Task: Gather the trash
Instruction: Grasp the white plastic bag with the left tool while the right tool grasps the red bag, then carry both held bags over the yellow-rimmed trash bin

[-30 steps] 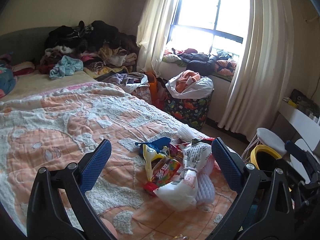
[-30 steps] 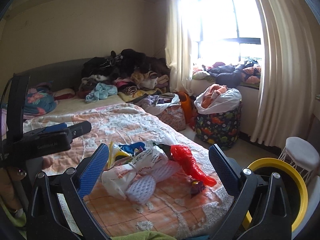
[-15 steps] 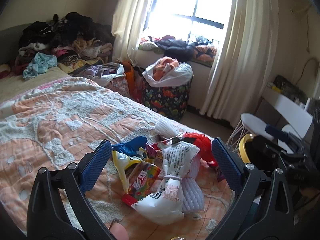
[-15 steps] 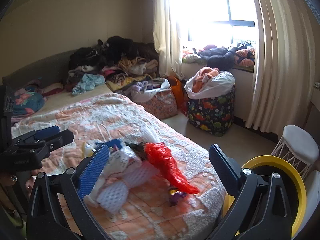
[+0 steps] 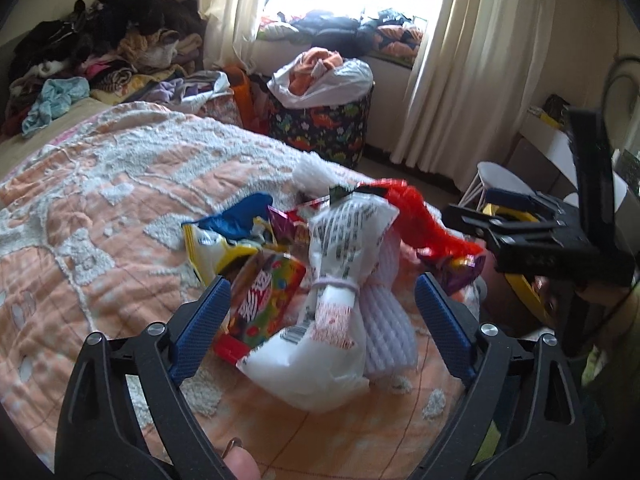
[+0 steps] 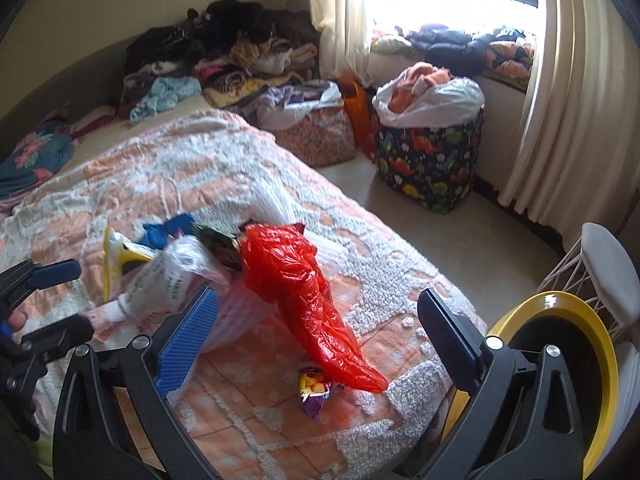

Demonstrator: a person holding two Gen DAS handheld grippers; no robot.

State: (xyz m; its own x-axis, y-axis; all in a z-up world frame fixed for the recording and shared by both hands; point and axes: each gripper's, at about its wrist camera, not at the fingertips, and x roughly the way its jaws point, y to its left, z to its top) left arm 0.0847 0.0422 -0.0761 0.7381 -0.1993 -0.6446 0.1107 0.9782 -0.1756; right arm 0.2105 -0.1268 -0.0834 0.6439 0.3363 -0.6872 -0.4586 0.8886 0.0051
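A heap of trash lies on the bed's near corner: a white plastic bag (image 5: pixel 340 280), a colourful snack wrapper (image 5: pixel 264 292), a yellow and blue packet (image 5: pixel 224 236), white foam netting (image 5: pixel 384 320), a red plastic bag (image 6: pixel 304 288) and a small purple wrapper (image 6: pixel 314 390). My left gripper (image 5: pixel 322 324) is open, its jaws either side of the white bag and the wrapper, just short of them. My right gripper (image 6: pixel 318 336) is open, low over the red bag's tail. A yellow-rimmed bin (image 6: pixel 592 344) stands right of the bed.
The bed has an orange and white blanket (image 5: pixel 100 208). Piled clothes (image 6: pixel 224 52) fill its far end. A dinosaur-print basket (image 6: pixel 432 160) stuffed with laundry and a white stool (image 6: pixel 608 256) stand on the floor near the curtained window (image 5: pixel 480 60).
Both grippers have moved forward and down toward the trash heap, which now looms larger. Both have stayed open and empty.
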